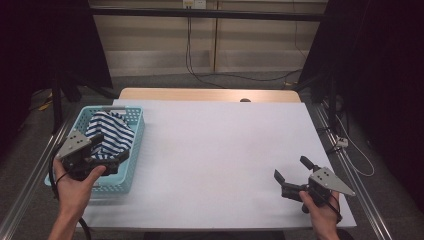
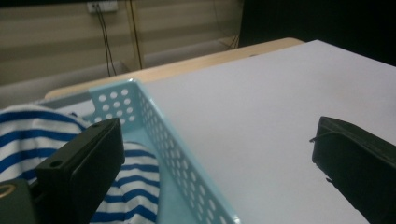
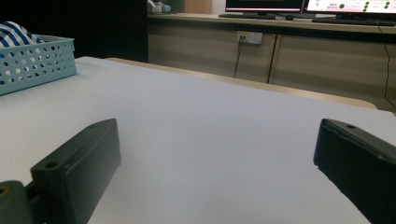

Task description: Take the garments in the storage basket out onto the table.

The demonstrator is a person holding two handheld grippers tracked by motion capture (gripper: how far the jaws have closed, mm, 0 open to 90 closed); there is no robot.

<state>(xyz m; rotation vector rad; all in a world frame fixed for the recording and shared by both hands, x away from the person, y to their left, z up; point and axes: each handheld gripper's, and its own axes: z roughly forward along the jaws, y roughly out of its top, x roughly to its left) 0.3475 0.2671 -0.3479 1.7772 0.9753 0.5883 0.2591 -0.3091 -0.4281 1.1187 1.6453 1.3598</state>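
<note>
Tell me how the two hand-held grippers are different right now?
The left hand-held gripper hangs over the light blue perforated plastic basket, above the blue-and-white striped cloth. The right hand-held gripper sits low over the bare white table cover, far from the basket. Both are black with open jaws, holding nothing.

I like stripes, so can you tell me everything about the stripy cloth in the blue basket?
The stripy cloth is soft-looking fabric with dark blue and white stripes. It lies crumpled in a heap inside the light blue basket, which has holes in its walls, at the table's left side. It bulges above the rim. The left hand-held gripper is open right over it, one jaw above the cloth; whether it touches is unclear.
</note>
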